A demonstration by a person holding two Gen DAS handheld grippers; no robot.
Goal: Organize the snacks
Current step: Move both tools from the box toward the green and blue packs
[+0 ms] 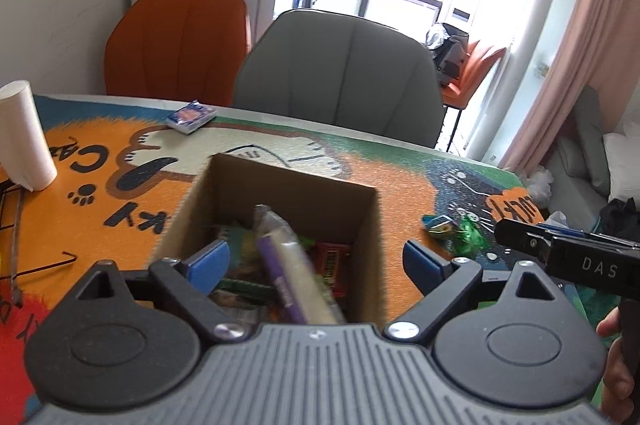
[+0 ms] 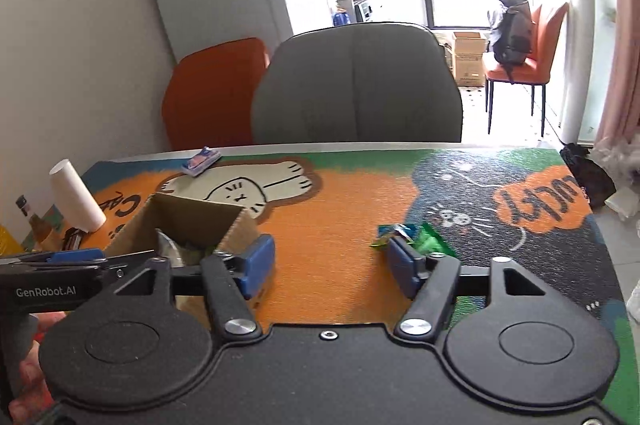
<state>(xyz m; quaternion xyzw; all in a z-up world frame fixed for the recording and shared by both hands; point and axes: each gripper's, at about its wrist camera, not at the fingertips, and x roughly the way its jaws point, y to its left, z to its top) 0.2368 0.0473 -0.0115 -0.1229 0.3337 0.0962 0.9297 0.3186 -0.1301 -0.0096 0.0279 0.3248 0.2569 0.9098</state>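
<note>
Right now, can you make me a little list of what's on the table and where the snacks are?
box: open cardboard box on the cartoon cat mat
in the box: purple-and-clear packet, red wrapper, more snacks beneath
still out: green and blue wrappers right of the box; blue packet at the far edge
also there: white roll
left tongs: open over the box, holding nothing
right tongs: open, holding nothing, facing the green wrappers

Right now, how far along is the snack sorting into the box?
Mostly done: the cardboard box already holds several packets, a purple-edged packet on top. In hand: nothing; the left gripper is open over the box and the right gripper is open and empty. Left: the green wrappers on the mat and the blue packet at the far edge.
</note>
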